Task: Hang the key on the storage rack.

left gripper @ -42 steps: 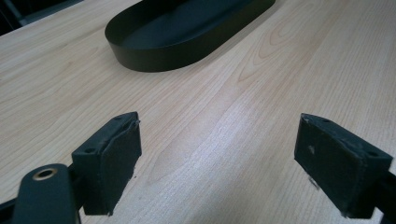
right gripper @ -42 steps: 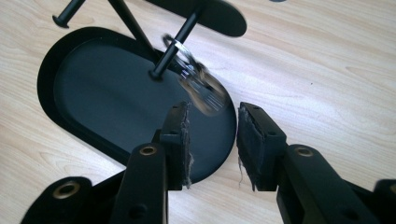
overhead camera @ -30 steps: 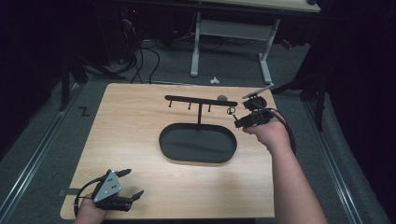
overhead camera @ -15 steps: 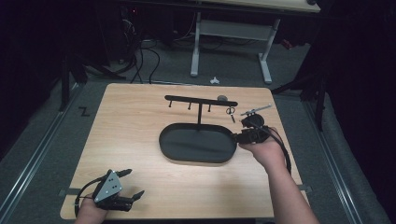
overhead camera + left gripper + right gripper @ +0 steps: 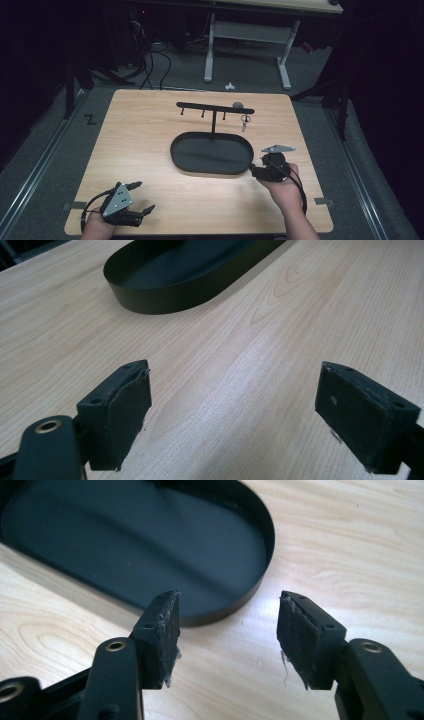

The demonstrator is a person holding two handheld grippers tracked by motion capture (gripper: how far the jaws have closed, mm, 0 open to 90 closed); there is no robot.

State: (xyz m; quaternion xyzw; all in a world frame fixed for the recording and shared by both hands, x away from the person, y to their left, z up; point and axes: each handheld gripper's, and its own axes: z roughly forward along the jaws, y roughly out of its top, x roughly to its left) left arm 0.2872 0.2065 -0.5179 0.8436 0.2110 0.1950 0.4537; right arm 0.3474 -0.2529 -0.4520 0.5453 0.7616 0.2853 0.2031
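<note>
A black oval tray [image 5: 211, 154] lies in the middle of the wooden table [image 5: 145, 135]. Behind it a black hook rack [image 5: 215, 107] stands on a post, and a small key [image 5: 245, 121] hangs from its right-hand hook. My right gripper [image 5: 253, 171] is low by the tray's right end, pointing at it. Its jaws have just been opening and stand open with nothing between them [image 5: 227, 625], the tray's rim [image 5: 250, 592] just ahead. My left gripper [image 5: 144, 196] rests at the near left corner, open and empty [image 5: 235, 400], with the tray [image 5: 165, 295] farther off.
Bare wood spreads between the two grippers along the near edge. A small grey round piece [image 5: 238, 105] sits at the rack's right end. Beyond the table are a white desk frame [image 5: 245, 35], floor cables [image 5: 150, 60] and a small white item [image 5: 230, 86].
My right gripper has come down and toward me from the rack's right end to the tray's right end, and its jaws have spread. The left gripper has not moved.
</note>
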